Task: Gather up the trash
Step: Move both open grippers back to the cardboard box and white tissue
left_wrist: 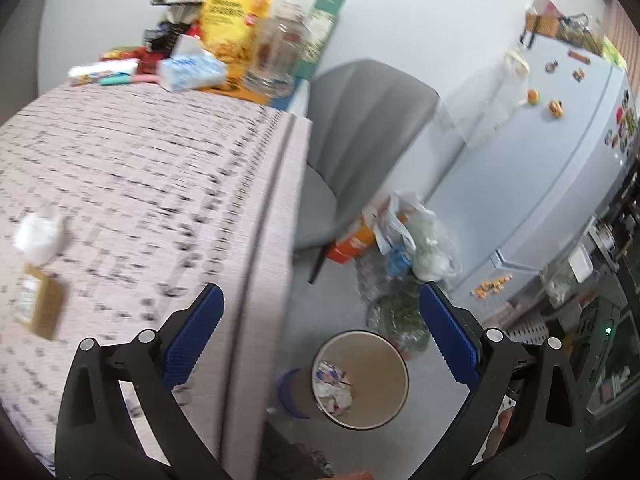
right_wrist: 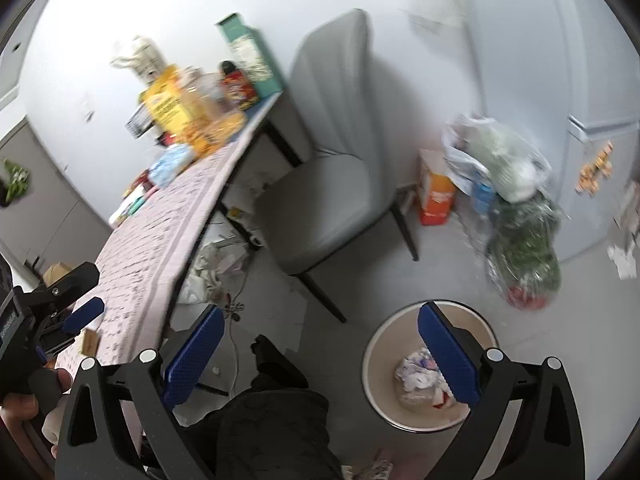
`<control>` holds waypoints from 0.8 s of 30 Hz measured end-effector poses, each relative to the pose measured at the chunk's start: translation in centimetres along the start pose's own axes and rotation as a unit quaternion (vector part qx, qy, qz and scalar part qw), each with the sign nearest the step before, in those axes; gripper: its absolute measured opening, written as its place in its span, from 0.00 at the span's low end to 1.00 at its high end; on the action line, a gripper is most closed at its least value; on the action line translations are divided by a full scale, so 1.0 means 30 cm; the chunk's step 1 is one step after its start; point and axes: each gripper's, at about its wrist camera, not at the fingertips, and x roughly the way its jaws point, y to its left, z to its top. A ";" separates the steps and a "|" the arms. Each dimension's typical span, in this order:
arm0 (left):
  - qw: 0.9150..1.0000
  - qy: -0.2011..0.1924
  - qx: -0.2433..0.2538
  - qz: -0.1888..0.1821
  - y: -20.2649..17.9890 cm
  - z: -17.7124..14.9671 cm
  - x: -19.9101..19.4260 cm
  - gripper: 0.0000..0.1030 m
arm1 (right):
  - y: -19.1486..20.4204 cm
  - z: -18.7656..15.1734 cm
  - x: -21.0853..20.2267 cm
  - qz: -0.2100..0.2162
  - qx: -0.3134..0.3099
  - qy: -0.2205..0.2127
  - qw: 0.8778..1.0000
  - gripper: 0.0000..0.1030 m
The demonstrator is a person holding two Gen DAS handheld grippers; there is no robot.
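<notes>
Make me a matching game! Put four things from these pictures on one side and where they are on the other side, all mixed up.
Things:
1. crumpled wrappers
2. white tissue wad
3. grey chair
4. magnets

Places:
A. on the fridge door
B. inside the bin
C. on the table cloth, beside a small brown box
D. on the floor at the table's end

Pairs: 1-B, 2-C, 3-D, 4-A
</notes>
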 end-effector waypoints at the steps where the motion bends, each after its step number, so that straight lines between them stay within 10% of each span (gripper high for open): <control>1: 1.000 -0.006 -0.003 0.004 0.021 0.003 -0.021 0.94 | 0.042 -0.003 0.000 0.005 -0.009 -0.001 1.000 0.92; 24: 0.988 -0.051 -0.114 0.087 0.549 -0.116 -0.313 0.94 | 0.511 -0.105 0.006 0.053 -0.111 0.005 0.992 0.92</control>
